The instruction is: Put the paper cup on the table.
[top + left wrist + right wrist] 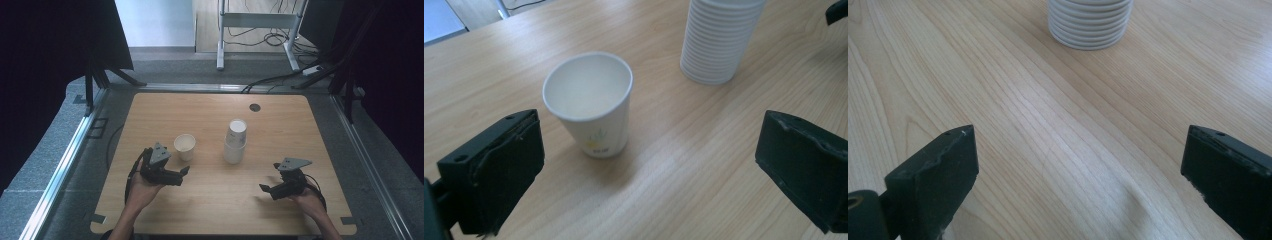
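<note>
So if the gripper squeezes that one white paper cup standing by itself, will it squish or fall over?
Probably it squishes a bit: the single paper cup looks thin-walled and empty, so a hard squeeze could dent it. It likely weighs very little, so a sideways nudge from the left gripper may slide or tip it. Its base is narrower than its rim, which makes tipping easier.
</note>
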`<state>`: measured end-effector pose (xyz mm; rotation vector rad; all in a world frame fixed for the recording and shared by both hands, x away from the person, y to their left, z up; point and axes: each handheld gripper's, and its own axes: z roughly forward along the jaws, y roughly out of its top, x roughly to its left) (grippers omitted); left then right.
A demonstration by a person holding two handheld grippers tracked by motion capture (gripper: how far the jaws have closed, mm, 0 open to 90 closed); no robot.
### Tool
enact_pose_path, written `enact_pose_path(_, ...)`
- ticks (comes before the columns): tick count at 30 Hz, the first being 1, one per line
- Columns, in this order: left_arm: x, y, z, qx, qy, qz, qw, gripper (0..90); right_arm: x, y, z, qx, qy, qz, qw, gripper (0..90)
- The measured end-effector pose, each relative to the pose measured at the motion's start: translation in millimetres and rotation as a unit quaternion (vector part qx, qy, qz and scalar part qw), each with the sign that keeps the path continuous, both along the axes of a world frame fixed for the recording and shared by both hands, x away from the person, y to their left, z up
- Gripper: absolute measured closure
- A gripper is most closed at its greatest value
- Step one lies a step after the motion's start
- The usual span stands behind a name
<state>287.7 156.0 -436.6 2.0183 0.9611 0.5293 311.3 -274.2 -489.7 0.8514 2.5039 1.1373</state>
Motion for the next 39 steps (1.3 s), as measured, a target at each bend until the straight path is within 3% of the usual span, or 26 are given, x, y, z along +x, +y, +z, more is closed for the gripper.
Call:
enact_pose_path(8, -10.3, 9.3, -24.7, -0.018, 0.016, 0.007, 0.9997, 0.0, -2.2, -11.5, -1.4, 0.003, 0.004, -0.018, 0.9998, 1.7)
enact_pose_path(11, -12.3, 9.9, -33.8, -0.018, 0.024, 0.008, 0.9995, 0.0, -2.1, -13.8, -2.9, -0.006, 0.006, -0.024, 0.9997, 1.7)
enact_pose_path(20, -11.8, 1.9, -60.3, 0.01, 0.058, 0.001, 0.9983, 0.0, 2.1, -16.1, -13.7, -0.03, 0.031, -0.03, 0.9986, 0.0)
enact_pose_path(24, -10.3, -5.7, -73.4, 0.027, 0.087, -0.013, 0.9958, 0.0, 3.7, -16.4, -18.1, -0.038, 0.039, -0.032, 0.998, 0.0)
enact_pose_path(29, -9.6, -14.6, -83.7, 0.06, 0.104, -0.027, 0.9924, 0.0, 4.7, -14.8, -24.6, -0.053, 0.045, -0.03, 0.9972, 0.0)
enact_pose_path(39, -9.8, -16.1, -85.2, 0.053, 0.107, -0.027, 0.9924, 0.0, 4.4, -14.5, -30.4, -0.033, 0.026, -0.039, 0.9984, 0.0)
